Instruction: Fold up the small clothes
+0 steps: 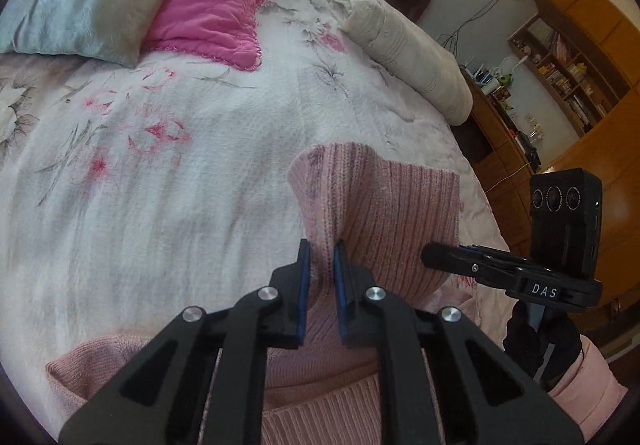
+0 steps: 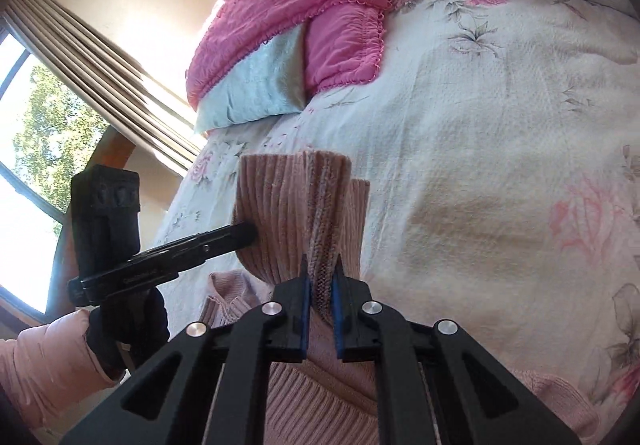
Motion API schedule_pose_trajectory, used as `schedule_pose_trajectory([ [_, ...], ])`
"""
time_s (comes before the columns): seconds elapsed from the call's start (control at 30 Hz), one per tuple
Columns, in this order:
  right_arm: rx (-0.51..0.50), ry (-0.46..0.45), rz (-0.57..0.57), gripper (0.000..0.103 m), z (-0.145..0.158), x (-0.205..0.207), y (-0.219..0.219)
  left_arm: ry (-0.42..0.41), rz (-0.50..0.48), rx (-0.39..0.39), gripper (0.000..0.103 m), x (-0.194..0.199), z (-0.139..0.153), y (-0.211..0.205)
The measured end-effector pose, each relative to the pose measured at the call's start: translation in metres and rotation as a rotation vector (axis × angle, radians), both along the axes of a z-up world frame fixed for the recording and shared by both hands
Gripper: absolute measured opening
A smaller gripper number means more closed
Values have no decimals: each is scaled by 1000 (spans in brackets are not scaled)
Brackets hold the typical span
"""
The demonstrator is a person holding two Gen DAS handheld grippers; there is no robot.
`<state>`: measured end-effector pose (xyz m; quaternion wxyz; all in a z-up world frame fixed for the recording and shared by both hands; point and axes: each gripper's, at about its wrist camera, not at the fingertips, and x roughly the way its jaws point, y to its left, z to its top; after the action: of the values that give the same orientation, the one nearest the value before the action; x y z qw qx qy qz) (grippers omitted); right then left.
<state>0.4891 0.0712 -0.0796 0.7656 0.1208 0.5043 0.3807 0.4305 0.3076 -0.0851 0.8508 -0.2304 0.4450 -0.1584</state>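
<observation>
Both tongs, left gripper (image 1: 321, 253) and right gripper (image 2: 321, 272), pinch the pink sweater (image 1: 384, 213) hem side by side, raised; its body trails near, so the fold goes far

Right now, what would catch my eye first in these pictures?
A ribbed pink sweater is lifted off the floral bedspread, pinched in both the left gripper and the right gripper, blue-padded fingers closed on its knit. Behind, a bright pink quilt drapes over a pale blue pillow at the bed's head.
</observation>
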Motion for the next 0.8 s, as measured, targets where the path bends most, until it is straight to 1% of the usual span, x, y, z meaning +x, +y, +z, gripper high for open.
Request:
schedule_pose_trajectory([
  [0.07, 0, -29, 22, 9, 7, -20, -6, -30, -16, -1, 9, -27, 10, -1],
  [0.2, -35, -68, 77, 9, 15, -67, -13, -67, -61, 49, 10, -86, 18, -5],
  [0.27, -79, -84, 113, 9, 12, -93, -13, -57, -87, 83, 10, -114, 14, -11],
  [0.37, -175, -97, 164, 9, -3, -131, -7, -7, -116, 111, 11, -146, -8, -17],
  [0.47, -249, -59, 194, 11, -30, -162, -10, 66, -133, 135, 14, -175, -34, -20],
  [0.5, -277, -44, 194, 13, -40, -170, -12, 91, -142, 149, 14, -184, -44, -20],
  [0.53, -294, -23, 193, 15, -48, -179, -17, 120, -150, 163, 12, -192, -52, -20],
  [0.6, -272, 49, 167, 16, -61, -188, -31, 169, -148, 159, 12, -209, -64, -13],
  [0.67, -228, 109, 116, 16, -65, -193, -47, 202, -116, 115, 12, -220, -67, -1],
  [0.73, -200, 150, 60, 19, -64, -193, -59, 219, -73, 76, 13, -223, -61, 9],
  [0.8, -156, 178, 7, 23, -59, -189, -63, 226, -38, 31, 18, -219, -52, 11],
])
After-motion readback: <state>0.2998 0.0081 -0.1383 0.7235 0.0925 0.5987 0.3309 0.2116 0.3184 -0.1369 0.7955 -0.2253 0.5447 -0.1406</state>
